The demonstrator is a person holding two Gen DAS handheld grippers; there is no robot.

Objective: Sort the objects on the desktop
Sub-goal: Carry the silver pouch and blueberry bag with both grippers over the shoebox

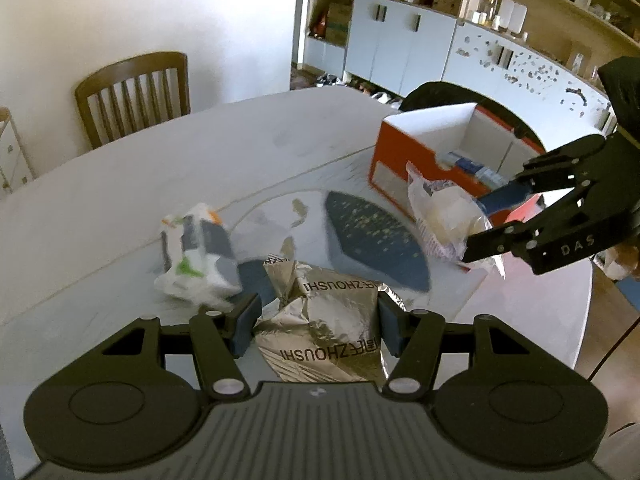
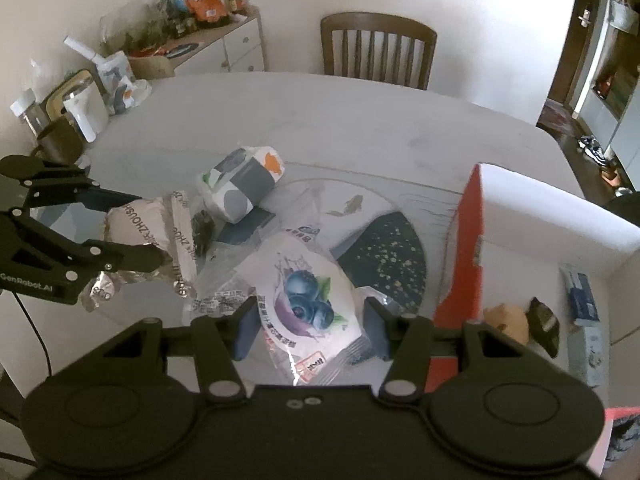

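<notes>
Pinching a crumpled silver foil packet [image 1: 320, 320], my left tongs [image 1: 316, 320] hang above the tabletop [image 1: 120, 208]. Just beyond lies a white-and-grey tissue pack [image 1: 200, 256] and a dark speckled mat [image 1: 372, 240]. My right tongs [image 2: 310, 328] grip a blueberry snack bag [image 2: 308, 296] beside the orange-and-white box [image 2: 460, 264], which holds a blue carton [image 2: 582, 292], a tan lump [image 2: 506, 318] and a dark packet [image 2: 544, 324].
</notes>
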